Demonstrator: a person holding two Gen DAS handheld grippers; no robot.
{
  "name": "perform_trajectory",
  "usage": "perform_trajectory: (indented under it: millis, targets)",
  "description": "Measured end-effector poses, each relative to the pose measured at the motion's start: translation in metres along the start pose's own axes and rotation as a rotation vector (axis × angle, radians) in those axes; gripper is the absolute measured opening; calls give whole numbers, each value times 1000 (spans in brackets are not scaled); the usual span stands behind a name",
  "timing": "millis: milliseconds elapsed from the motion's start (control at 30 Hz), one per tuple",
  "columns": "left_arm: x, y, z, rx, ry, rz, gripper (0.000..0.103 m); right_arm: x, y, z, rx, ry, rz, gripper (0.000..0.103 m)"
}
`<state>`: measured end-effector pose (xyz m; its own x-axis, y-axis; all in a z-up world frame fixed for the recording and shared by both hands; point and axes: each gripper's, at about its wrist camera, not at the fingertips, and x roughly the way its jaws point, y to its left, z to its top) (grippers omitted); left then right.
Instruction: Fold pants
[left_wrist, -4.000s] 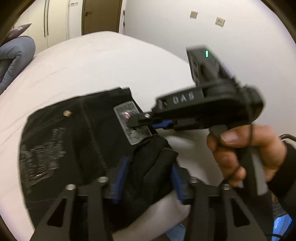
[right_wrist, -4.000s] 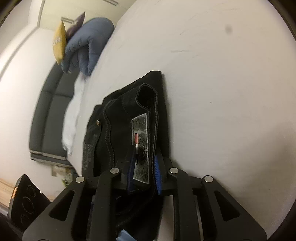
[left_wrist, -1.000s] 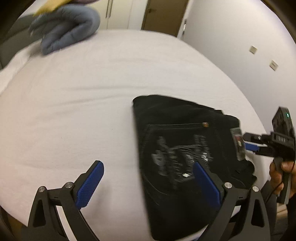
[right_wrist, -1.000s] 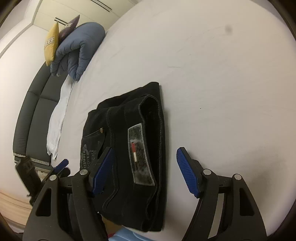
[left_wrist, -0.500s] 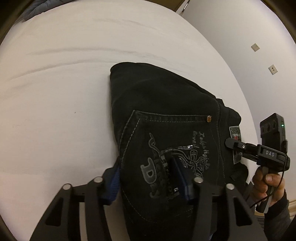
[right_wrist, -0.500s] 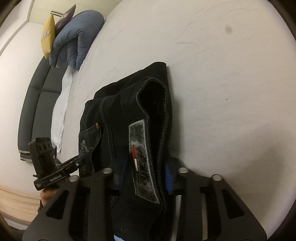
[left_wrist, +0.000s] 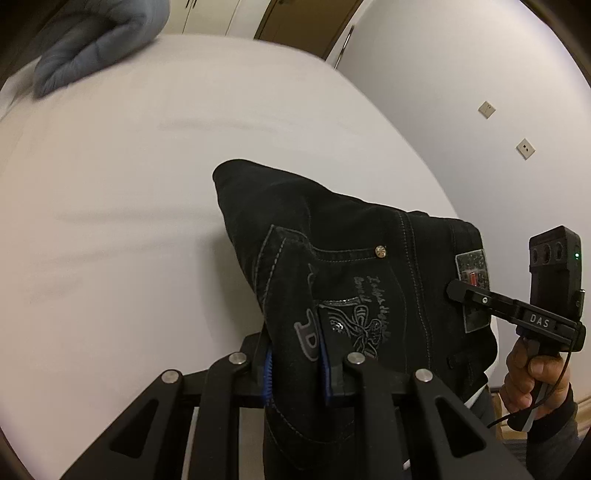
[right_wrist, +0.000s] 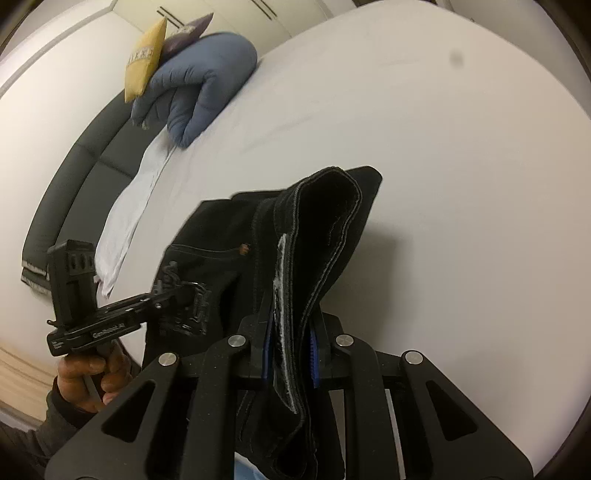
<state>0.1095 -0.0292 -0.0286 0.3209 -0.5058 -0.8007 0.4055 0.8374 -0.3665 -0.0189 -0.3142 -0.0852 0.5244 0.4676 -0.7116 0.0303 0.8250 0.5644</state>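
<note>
Black folded pants (left_wrist: 351, 236) with a stitched back pocket and a grey waist patch (left_wrist: 474, 269) are raised at their near edge off the white bed (left_wrist: 129, 192). My left gripper (left_wrist: 295, 354) has a pinch of the pocket side between its blue pads, its jaws still closing. In the right wrist view my right gripper (right_wrist: 288, 332) clamps the folded waistband of the pants (right_wrist: 325, 221), its jaws closing too. Each view shows the other gripper at the garment: the right gripper (left_wrist: 454, 290) by the patch and the left gripper (right_wrist: 184, 291) at the pocket.
A blue duvet (right_wrist: 199, 85) and a yellow pillow (right_wrist: 144, 59) lie at the far end of the bed beside a dark padded headboard (right_wrist: 66, 184). A white cloth (right_wrist: 125, 210) hangs over that side. A wall with sockets (left_wrist: 524, 147) runs along the right.
Both grippers went from wide open over the flat pants to closed on them. The near edge of the pants has lifted off the bed and the waistband now stands up.
</note>
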Motion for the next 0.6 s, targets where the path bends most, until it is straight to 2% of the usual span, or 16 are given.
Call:
perform_trajectory:
  millis: [133,300,333,367,400,433,500,533,600]
  targets:
    - [14,-5,25,32,-21,25,21,6,-15,35,21,-20,6,14]
    - [58,20,35,-7,37,32,24,39,-60,54,92,1,-14,17]
    - [67,26,33,-21,55,34,28,53,-74,52,128,28,-38,19]
    - [76,32,30,-36,64,33,36,66,-93,47,182,54,-76,27]
    - [81,37,27,-49,61,36,40,69,-101,44,210,48,-61,30]
    - [82,40,24,-58,57,39,48,68,-109,38,248,9,-10,31]
    - [80,47,19,-75,33,35,57,61,-113,29,268,-37,35,37]
    - [78,49,17,-75,29,44,65,56,-112,25,261,-51,32,42]
    - [67,51,13,-72,8,65,67,40,-105,17,233,-79,-25,46]
